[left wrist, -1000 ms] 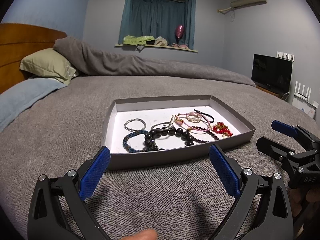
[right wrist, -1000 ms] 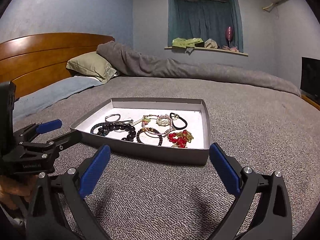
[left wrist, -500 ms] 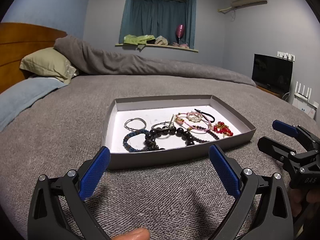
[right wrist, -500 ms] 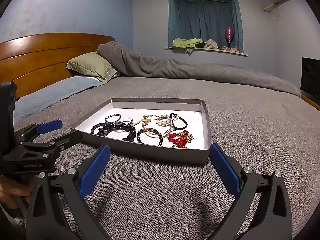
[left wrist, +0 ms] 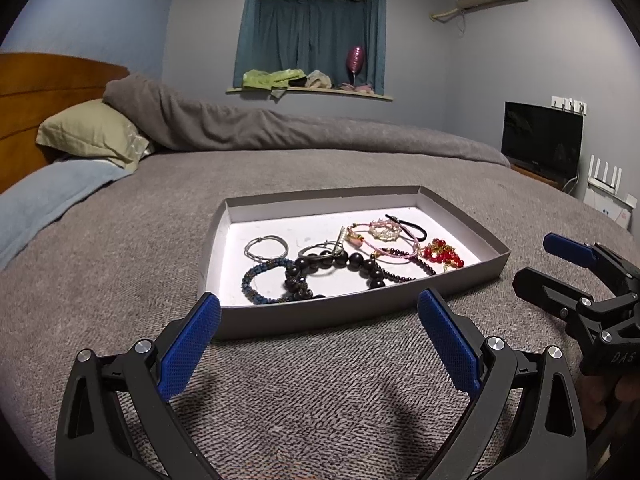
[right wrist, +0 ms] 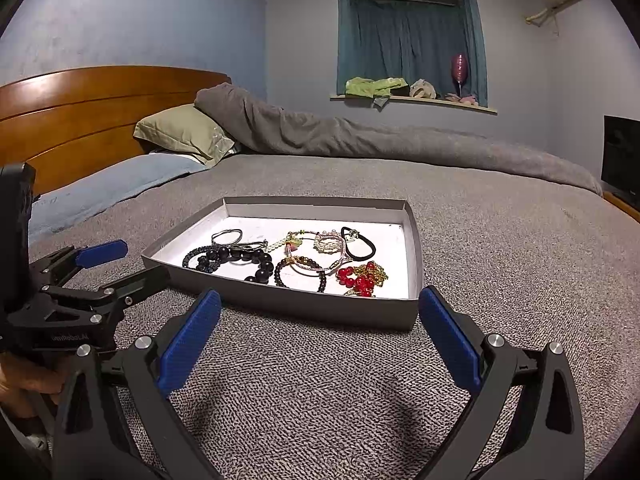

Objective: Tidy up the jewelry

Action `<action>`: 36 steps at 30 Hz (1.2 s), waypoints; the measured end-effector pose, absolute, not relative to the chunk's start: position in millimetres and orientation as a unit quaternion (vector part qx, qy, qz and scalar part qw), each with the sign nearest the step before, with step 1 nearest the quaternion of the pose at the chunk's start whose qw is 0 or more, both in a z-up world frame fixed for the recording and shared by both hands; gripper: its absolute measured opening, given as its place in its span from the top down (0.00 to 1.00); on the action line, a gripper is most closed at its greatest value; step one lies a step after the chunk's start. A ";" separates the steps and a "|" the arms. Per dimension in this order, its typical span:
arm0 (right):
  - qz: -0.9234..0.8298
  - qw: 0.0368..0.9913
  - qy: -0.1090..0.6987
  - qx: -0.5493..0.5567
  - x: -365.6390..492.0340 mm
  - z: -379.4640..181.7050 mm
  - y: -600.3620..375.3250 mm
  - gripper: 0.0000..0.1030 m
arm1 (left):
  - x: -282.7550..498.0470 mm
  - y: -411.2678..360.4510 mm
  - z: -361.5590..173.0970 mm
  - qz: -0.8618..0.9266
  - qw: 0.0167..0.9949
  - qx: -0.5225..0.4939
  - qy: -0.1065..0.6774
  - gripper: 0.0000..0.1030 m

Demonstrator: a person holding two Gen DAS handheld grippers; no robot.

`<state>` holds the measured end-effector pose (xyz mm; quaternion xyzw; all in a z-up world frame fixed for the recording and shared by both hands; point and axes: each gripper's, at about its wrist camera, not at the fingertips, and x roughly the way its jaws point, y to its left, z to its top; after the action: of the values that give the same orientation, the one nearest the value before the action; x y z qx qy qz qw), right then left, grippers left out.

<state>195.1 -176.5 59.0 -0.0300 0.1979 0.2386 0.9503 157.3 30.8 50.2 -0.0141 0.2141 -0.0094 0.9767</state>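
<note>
We see a big bed (left wrist: 320, 168) with a gray cover. On it sits a flat gray box tray (left wrist: 280, 320) with a white floor, and all the jewelry we can find lies inside it. None lies out on the cover.

The biggest piece is the black bead bracelet (left wrist: 352, 262). It touches the blue bead bracelet (left wrist: 250, 278) and a silver ring hoop (left wrist: 320, 249). A thin silver bangle (left wrist: 266, 247) lies alone at the left. On the right, a pink cord bracelet (left wrist: 390, 246), a black hair tie (right wrist: 359, 243) and red beads on a gold chain (right wrist: 362, 276) lie bunched up.

Our left gripper (left wrist: 318, 346) and right gripper (right wrist: 319, 344) sit just in front of the tray, both spread wide and holding nothing.

So everything is in the tray, but some pieces overlap. We think this fits jewelry waiting to be sorted, or jewelry already gathered into the tray.
</note>
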 end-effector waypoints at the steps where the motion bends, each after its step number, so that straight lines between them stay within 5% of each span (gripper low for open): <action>1: 0.239 0.950 0.198 -0.030 194.6 59.2 -176.2 0.05 | 157.4 30.4 50.1 -0.009 0.977 -0.014 0.214 0.05; 36: 0.240 0.950 0.197 -0.027 193.1 61.6 -175.0 0.05 | 158.3 30.2 48.5 -0.007 0.976 -0.007 0.217 0.05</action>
<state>193.1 -175.0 61.6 -0.0272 0.1974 0.2404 0.9500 158.3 30.2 48.5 -0.0073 0.2172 -0.0070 0.9761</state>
